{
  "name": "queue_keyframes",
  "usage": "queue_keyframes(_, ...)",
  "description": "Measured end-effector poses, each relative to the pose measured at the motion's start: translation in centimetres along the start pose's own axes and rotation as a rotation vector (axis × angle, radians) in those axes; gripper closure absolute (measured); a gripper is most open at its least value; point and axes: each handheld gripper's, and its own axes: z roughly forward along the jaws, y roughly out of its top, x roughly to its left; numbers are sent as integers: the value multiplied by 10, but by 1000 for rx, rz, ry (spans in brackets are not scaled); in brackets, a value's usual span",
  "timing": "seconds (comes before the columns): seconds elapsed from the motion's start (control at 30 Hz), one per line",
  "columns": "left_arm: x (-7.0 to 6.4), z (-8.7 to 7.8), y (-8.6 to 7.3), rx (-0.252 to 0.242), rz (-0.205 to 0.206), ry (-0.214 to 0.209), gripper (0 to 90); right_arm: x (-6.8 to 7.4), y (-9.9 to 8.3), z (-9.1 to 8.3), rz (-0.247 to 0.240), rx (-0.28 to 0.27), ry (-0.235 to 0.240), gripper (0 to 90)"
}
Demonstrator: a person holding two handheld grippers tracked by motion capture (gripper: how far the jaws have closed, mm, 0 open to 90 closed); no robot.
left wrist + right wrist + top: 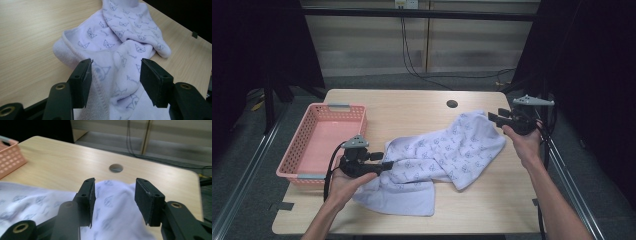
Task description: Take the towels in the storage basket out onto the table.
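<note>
On our table (412, 105) we count one towel (442, 155), one basket (319, 140); left gripper (387, 165) and right gripper (492, 117) both spread around towel folds.

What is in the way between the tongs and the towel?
Nothing visible. The left tongs stand open around a bunched fold of the towel, and the right tongs are open at its far end. The pink basket sits off to the left, apart from the towel.
</note>
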Motion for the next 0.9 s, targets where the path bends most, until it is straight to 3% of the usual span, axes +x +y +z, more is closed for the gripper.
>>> queue_keyframes(0.1,-2,2,-2,-8,0,-12,434,10,-16,-4,2,2,57,494)
queue_keyframes(0.2,0,10,-11,28,-1,-21,492,22,-35,-6,-2,15,123,483)
queue_keyframes(0.33,7,33,-32,86,-16,-36,714,42,-60,-7,-17,51,204,452)
queue_keyframes(0.4,8,45,-40,171,22,-7,783,51,-72,-7,-29,76,237,437)
queue_keyframes(0.53,12,59,-46,220,12,3,735,68,-97,2,-38,141,307,388)
queue_keyframes(0.57,11,60,-46,210,-4,-4,724,73,-101,7,-53,162,311,356)
queue_keyframes(0.63,7,63,-46,205,12,1,707,83,-109,16,-66,204,328,307)
queue_keyframes(0.7,2,67,-46,202,16,-23,750,93,-114,22,-76,224,368,265)
queue_keyframes(0.8,-5,74,-43,219,32,-54,809,103,-117,27,-110,243,366,244)
queue_keyframes(0.9,-11,82,-41,226,42,-82,816,101,-125,35,-142,272,329,292)
